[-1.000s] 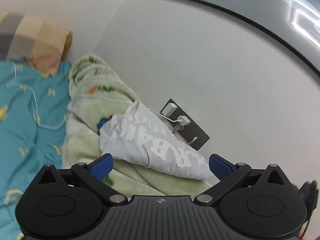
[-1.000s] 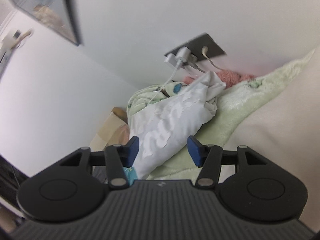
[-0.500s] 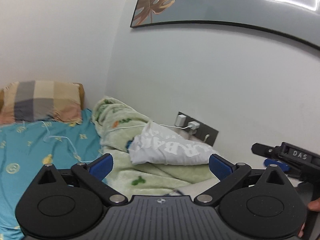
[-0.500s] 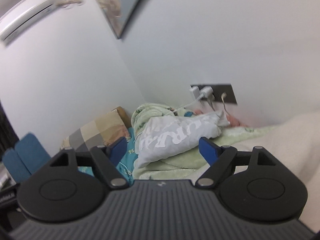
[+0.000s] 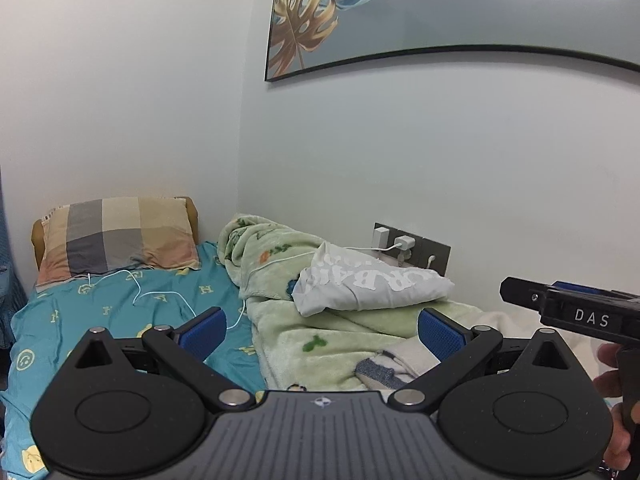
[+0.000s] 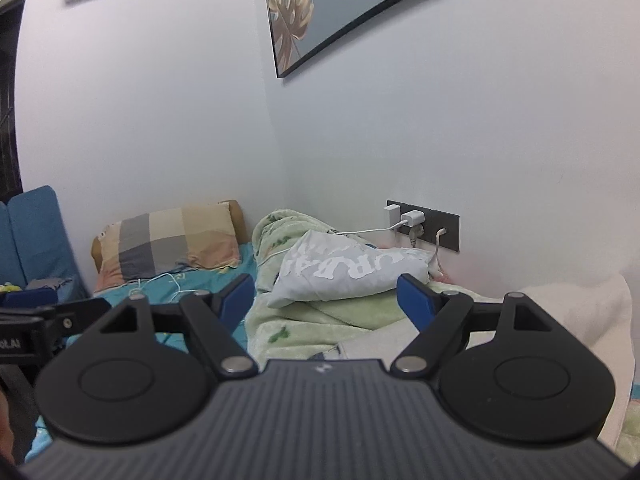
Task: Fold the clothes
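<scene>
Both views face bed (image 5: 120, 304) (headboard corner).

Beyond the spread blue-padded fingers (image 6: 416, 307), between them, a folded white printed garment (image 6: 352, 270) rests (untouched) on a green fleece blanket (image 6: 320, 316).

The left tool (image 5: 320, 334) was seen to be made of matt black plastic, with ribbed blue rubbery pads (image 5: 442, 334) and small bright metal pins at the joints; the same finish was shown by the right tool (image 6: 326, 300). The shirt (image 5: 372, 286) was made of thin, smooth grey cloth with flat white printed letters. A fluffy, napped green blanket (image 5: 288, 312) was seen on a smooth printed cotton bedsheet (image 5: 120, 312). The pillow (image 5: 116, 236) was covered in woven checked cloth. A glossy, reflective surface was shown by the picture (image 5: 440, 12), and the wall (image 5: 400, 160) was painted matt.
</scene>
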A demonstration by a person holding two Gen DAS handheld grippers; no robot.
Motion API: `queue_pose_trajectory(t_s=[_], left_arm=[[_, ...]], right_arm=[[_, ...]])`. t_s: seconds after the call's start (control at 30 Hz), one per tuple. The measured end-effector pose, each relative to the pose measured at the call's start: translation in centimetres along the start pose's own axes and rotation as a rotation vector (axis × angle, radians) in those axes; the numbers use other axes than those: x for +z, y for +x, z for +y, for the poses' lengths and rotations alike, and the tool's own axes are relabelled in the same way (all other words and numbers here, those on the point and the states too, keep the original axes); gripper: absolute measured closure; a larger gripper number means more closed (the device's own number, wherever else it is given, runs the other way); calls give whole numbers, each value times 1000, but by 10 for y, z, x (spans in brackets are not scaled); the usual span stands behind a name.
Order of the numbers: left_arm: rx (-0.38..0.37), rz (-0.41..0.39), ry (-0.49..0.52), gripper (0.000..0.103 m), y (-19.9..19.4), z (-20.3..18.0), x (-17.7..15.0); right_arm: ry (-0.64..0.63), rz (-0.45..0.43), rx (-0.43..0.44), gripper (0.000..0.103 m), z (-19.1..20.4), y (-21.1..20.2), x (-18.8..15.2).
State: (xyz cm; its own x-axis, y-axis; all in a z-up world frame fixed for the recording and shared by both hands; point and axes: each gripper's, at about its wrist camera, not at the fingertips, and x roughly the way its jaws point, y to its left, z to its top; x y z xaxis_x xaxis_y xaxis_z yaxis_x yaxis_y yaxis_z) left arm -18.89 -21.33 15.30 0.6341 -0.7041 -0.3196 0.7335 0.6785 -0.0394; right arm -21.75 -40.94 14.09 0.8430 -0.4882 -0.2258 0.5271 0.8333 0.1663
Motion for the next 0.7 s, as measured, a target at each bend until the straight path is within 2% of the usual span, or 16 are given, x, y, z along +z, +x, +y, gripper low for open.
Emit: queue_pose_trajectory(t_s=[0.37,0.7], left_arm=[[64,-34,-14,0,-54,5,-12],[88,-33,21,0,-59,-2,-19]], right_arm=[[-36,-37,-14,23,20,-39,-8],[-50,-24,-12,23,26,-40,-17]])
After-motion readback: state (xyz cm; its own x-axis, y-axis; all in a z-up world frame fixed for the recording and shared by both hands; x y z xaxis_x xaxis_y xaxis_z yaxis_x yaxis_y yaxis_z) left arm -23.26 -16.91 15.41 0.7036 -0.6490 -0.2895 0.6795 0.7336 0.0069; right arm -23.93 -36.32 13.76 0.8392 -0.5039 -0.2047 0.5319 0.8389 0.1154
